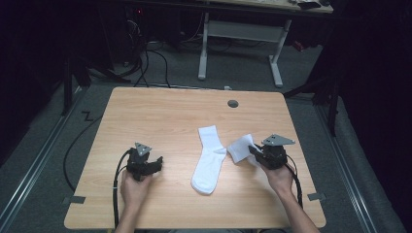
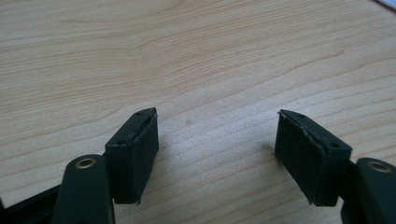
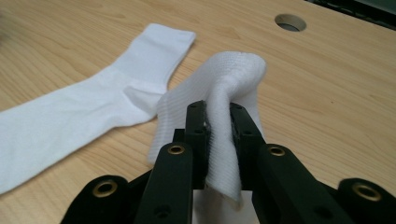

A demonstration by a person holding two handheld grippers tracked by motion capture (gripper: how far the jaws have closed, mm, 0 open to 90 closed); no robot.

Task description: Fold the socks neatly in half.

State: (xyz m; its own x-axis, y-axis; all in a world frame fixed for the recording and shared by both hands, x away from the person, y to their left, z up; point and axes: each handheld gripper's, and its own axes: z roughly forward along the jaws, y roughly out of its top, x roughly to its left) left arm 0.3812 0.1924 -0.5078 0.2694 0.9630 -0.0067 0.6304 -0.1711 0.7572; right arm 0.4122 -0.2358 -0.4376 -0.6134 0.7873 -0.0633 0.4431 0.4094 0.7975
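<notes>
Two white socks are on the wooden table point(image 1: 145, 116). One sock point(image 1: 209, 158) point(image 3: 88, 107) lies flat in the middle. The second sock point(image 1: 240, 148) point(image 3: 229, 79) is pinched in my right gripper point(image 1: 256, 154) point(image 3: 218, 126), whose jaws are shut on a fold of it; the fabric arches up over the pads and drapes down toward the table. My left gripper point(image 1: 154, 165) point(image 2: 217, 149) rests at the front left over bare wood, open, with nothing between its fingers point(image 2: 135, 154).
A round cable hole point(image 1: 233, 103) point(image 3: 290, 22) sits near the table's far edge. Behind the table stands a white desk frame point(image 1: 240, 43) on a dark floor with cables. Metal brackets point(image 1: 316, 196) mark the front corners.
</notes>
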